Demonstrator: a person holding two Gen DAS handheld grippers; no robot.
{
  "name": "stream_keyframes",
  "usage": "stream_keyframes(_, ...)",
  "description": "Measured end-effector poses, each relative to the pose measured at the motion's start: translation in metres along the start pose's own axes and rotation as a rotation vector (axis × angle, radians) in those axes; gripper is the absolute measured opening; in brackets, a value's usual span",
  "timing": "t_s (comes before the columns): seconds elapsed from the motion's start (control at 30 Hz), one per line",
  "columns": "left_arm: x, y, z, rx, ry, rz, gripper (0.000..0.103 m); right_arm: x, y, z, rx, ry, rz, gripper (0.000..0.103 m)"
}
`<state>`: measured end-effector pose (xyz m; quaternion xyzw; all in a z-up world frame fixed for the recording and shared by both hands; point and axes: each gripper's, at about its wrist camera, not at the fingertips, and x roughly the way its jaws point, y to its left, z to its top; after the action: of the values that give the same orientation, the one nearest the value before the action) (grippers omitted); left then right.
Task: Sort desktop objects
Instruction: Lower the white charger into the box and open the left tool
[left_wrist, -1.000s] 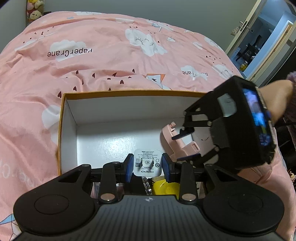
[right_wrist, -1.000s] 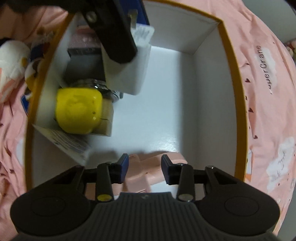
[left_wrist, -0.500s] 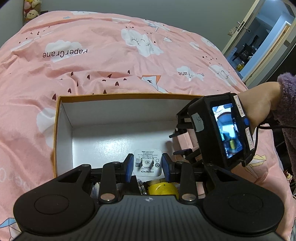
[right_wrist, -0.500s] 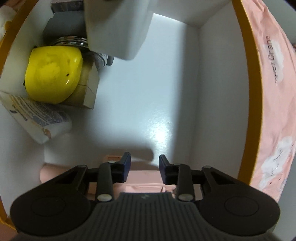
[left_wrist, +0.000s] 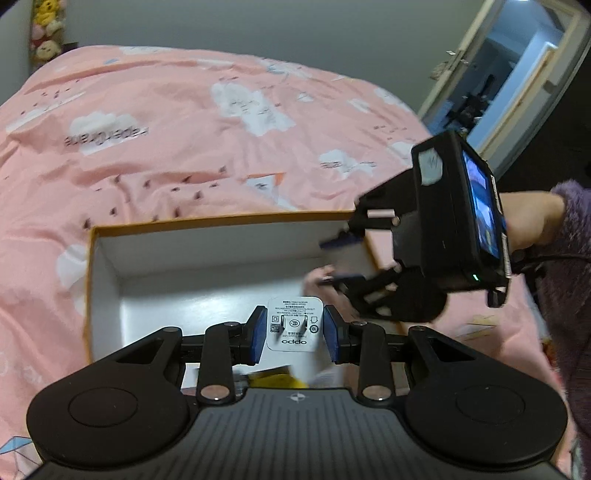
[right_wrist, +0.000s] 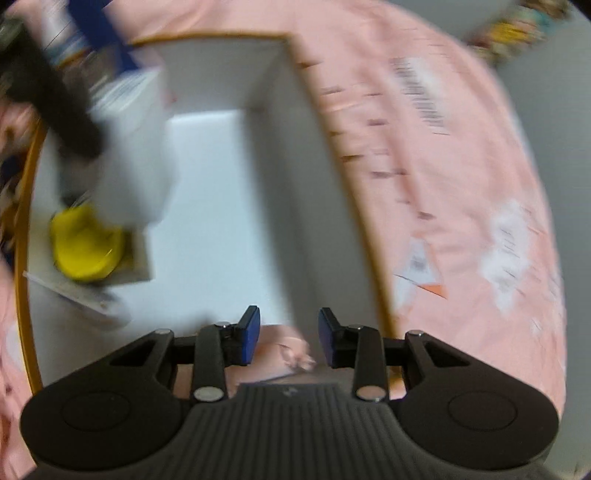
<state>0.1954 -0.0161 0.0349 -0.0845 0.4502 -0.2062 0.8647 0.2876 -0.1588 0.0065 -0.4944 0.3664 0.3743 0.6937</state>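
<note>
Only the left wrist view shows the white charger (left_wrist: 291, 324) sharply: the left gripper (left_wrist: 294, 334) has its blue pads clamped on the charger's two sides, printed face and prongs toward the camera, above the near end of the white box (left_wrist: 221, 225) with the orange rim. At 3 o'clock in that view the right gripper (left_wrist: 341, 260) hangs over the box's right wall, a hand (left_wrist: 524, 218) in a purple sleeve behind it; its body hides most of a pink thing (left_wrist: 320, 275) on the box floor.

From the right wrist view, badly blurred, the right gripper's (right_wrist: 289, 341) jaws stand apart with nothing pressed between them, the pink thing (right_wrist: 284, 354) lying below the gap. At 9 o'clock a yellow thing (right_wrist: 86, 251) sits by a small carton, with a tube beside it, partly covered by the charger (right_wrist: 133, 162). Pink bedding (left_wrist: 184, 122) with cloud prints lies all round the box.
</note>
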Motion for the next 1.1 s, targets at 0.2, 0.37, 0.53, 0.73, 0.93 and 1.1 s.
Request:
stream_keyframes(0.2, 0.002, -0.037, 0.001, 0.065, 0.029, -0.088, 0.037, -0.045, -0.002, -0.045, 0.370, -0.096, -0.102, 0.039)
stream_keyframes(0.37, 0.033, -0.058, -0.006, 0.104, 0.153, -0.090, 0.037, -0.060, 0.006, -0.078, 0.580, -0.198, -0.123, 0.046)
stream_keyframes(0.53, 0.067, -0.070, -0.014, 0.137, 0.262, -0.014, 0.037, -0.059, 0.035, -0.117, 0.725, -0.220, -0.098, 0.046)
stream_keyframes(0.73, 0.098, -0.077, -0.022, 0.184, 0.352, 0.072, 0.037, -0.038, 0.039, -0.133, 0.802, -0.234, -0.077, 0.047)
stream_keyframes(0.93, 0.122, -0.077, -0.027, 0.168, 0.411, 0.140, 0.037, -0.036, 0.041, -0.145, 0.836, -0.261, -0.043, 0.051)
stream_keyframes(1.1, 0.132, -0.077, -0.029, 0.153, 0.443, 0.159, 0.037, -0.034, 0.041, -0.153, 0.863, -0.261, -0.039, 0.051)
